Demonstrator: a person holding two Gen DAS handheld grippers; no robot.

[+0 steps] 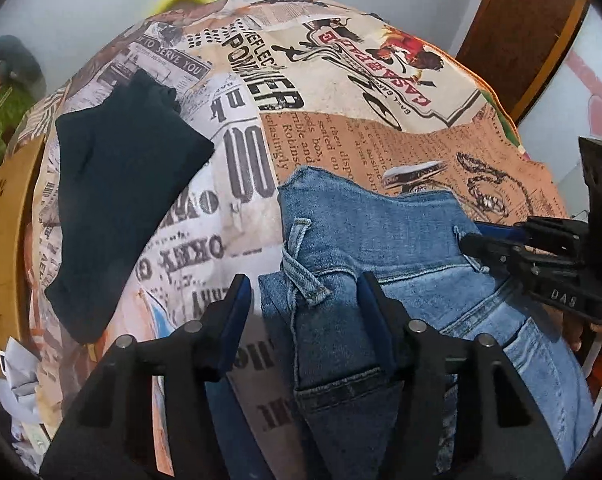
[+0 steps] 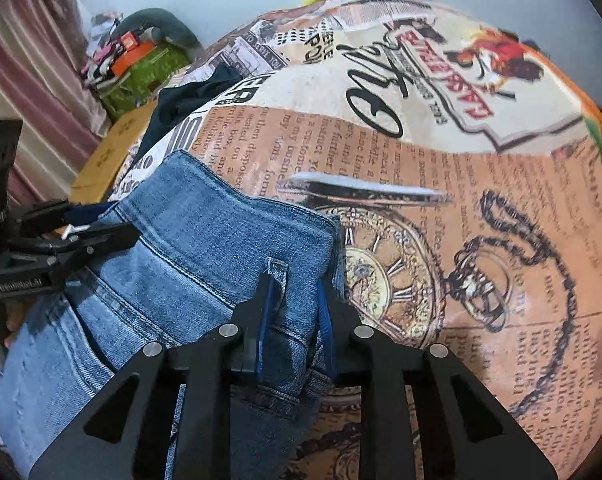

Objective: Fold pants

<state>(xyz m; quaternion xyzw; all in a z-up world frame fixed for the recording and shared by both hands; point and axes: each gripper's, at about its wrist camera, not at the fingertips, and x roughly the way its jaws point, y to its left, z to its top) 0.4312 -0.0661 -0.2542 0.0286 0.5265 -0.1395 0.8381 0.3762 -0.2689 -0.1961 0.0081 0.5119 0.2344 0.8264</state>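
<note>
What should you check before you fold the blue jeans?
1. Right gripper pinching the jeans at the waistband: ok.
2. Left gripper clamped on the denim: cannot tell; the fabric sits between its fingers.
3. Both grippers at the waistband end: ok.
4. Printed cloth ahead of the jeans bare: ok.
5. Dark garment apart from the jeans: ok.
6. Legs lying flat: cannot tell, out of view.

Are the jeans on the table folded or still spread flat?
Partly folded: the jeans lie doubled at the waistband, layers stacked along the edge; the legs run out of view.
</note>
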